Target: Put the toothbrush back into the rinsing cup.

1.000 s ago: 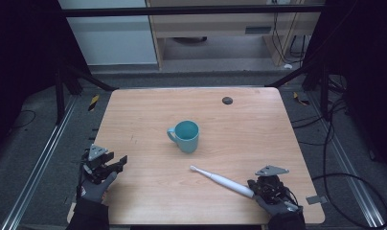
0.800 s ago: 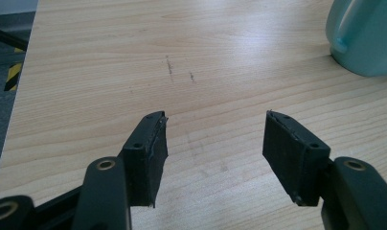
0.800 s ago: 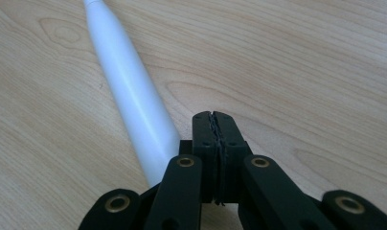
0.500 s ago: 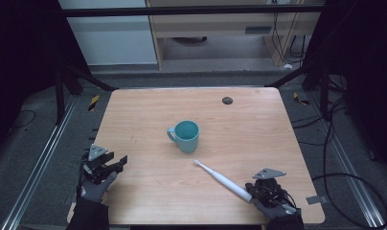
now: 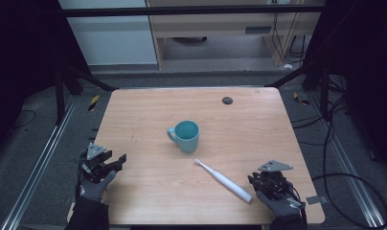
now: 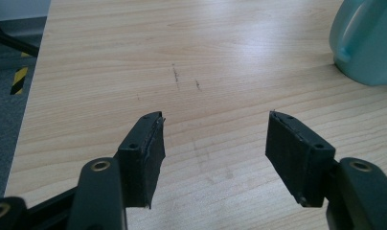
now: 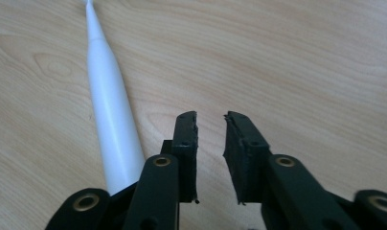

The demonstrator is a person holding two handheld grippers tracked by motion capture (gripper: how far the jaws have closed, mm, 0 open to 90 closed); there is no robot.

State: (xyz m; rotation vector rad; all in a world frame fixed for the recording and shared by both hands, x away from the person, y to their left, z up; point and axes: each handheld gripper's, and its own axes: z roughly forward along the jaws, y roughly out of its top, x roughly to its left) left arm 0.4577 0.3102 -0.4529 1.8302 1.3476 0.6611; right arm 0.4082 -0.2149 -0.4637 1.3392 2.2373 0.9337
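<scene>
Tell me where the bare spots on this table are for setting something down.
Most of the table is bare: the whole far strip between the mug and the far edge, apart from a small dark disc, and the near-left area between left gripper and toothbrush. Tightest: mug to toothbrush to right gripper.

On the desk (image 5: pixel 134 110) a mug (image 5: pixel 186 135) stands near the middle; a toothbrush (image 5: pixel 223 180) lies between it and the front right corner, a small disc (image 5: pixel 227 100) near the back edge
</scene>
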